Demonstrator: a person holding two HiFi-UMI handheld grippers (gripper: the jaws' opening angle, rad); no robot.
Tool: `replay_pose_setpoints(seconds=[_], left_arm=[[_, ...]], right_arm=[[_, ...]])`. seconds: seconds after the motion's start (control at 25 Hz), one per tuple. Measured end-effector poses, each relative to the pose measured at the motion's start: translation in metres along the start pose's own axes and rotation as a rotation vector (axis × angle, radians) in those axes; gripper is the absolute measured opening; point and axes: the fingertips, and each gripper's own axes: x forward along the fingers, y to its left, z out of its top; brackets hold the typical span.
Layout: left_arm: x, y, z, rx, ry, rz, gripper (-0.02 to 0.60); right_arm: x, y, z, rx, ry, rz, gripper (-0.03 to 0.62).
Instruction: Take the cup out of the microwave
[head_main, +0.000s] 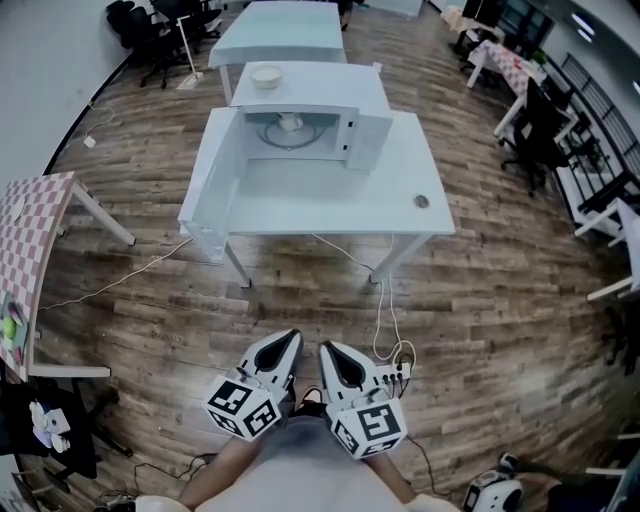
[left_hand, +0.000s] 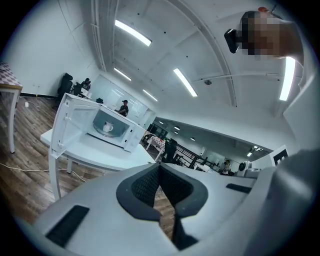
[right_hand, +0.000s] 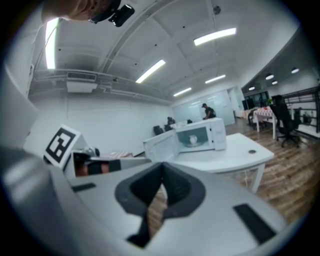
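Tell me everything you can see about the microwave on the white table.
The microwave is a white box standing at the back of the white table, facing the person. Its door is swung wide open at the left in the head view. Inside, a white cup sits on the round turntable. The control panel is at the right. A small pale bowl rests on top.
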Motion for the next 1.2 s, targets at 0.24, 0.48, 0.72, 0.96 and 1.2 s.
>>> replay_pose_setpoints(seconds=[0.24,0.48,0.72,0.96,1.2], left_arm=[[0.017,0.026,0.012,-0.007,0.008,0.010,0.008],[0.036,0.050,0.032,-0.016,0.006,0.013,0.008],[0.054,0.071,0.058,-0.006,-0.006,0.008,0.008],[0.066,0.088,0.081,0.013,-0.013,-0.008,0.008],[0.075,0.102,0.104,0.042,-0.030,-0.043,0.008]], right_arm=[[0.029,-0.009,0.013,-0.001,-0.017,0.041,0.021],[0.062,-0.023,0.024,-0.001,0.003,0.017,0.021],[0.097,-0.028,0.036,-0.011,0.021,0.015,0.021],[0.126,-0.026,0.051,-0.025,0.020,0.012,0.021],[0.151,-0.025,0.065,-0.043,0.014,0.010,0.021]])
